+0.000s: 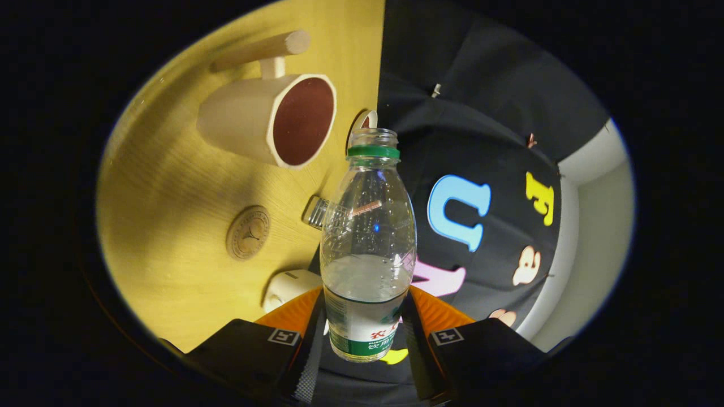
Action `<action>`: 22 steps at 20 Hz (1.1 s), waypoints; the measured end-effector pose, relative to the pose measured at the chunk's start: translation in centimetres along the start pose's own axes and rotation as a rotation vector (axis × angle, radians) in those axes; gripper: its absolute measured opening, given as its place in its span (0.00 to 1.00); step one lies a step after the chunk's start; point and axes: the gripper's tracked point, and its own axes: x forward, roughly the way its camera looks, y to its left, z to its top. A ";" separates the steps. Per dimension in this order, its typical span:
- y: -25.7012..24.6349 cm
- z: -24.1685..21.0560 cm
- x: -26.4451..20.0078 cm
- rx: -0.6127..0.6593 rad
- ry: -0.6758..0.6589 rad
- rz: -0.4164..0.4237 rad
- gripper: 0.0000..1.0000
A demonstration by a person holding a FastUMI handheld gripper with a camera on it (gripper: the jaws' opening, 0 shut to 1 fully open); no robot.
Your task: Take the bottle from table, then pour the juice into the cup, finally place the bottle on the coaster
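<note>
**Inspector:** Your jaws are clamped on the bottle, one finger pressing each side of its lower body at the label. The gripper holds it clear of the table.

**Second:** Condition of the bottle?

**Inspector:** Clear plastic, cap off, green ring at the neck, liquid filling roughly the lower half. Its open mouth points away from your fingers.

**Second:** And the cup?

**Inspector:** The cup stands on the table beyond the bottle, off to its left, white outside, dark red inside, with a long wooden handle. It is well apart from the bottle's mouth.

**Second:** The coaster?

**Inspector:** The coaster, a round wooden disc, lies on the table left of the bottle's mid-body, nearer than the cup. A small white block sits beside the bottle's lower left
</note>
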 end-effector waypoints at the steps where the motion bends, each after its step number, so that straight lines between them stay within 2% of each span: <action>1: 0.4 0.1 -0.2 0.065 0.000 0.010 0.69; 8: 2.7 1.0 -1.2 0.499 0.031 0.083 0.69; 16: 0.7 2.7 -0.6 1.273 -0.071 0.202 0.70; 20: -1.5 1.8 0.1 1.527 -0.131 0.196 0.70; 22: -2.1 1.0 0.5 1.597 -0.142 0.190 0.71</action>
